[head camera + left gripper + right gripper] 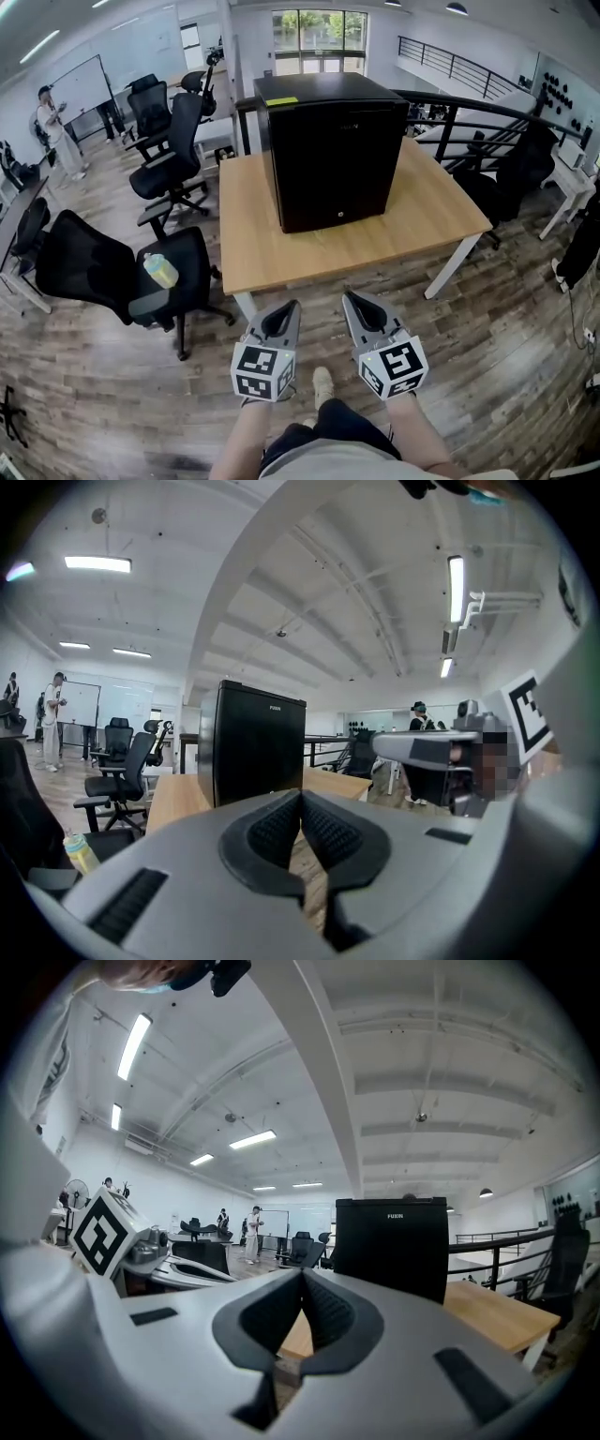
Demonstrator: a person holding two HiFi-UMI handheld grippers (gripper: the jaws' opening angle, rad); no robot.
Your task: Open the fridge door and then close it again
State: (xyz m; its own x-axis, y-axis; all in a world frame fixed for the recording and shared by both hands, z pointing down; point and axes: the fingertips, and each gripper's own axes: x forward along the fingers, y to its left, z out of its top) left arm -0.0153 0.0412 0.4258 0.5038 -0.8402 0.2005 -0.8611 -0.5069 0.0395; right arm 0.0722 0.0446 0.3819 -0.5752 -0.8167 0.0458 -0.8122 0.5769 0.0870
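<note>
While the fridge sits shut at the table's back edge, left gripper and right gripper are closed, empty, short of its front edge.

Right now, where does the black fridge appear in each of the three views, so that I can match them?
Head view: fridge at upper centre, door closed.
Left gripper view: fridge just left of centre.
Right gripper view: fridge right of centre.
Shared landmark: the wooden table on which it stands, visible beside it in both gripper views.
</note>
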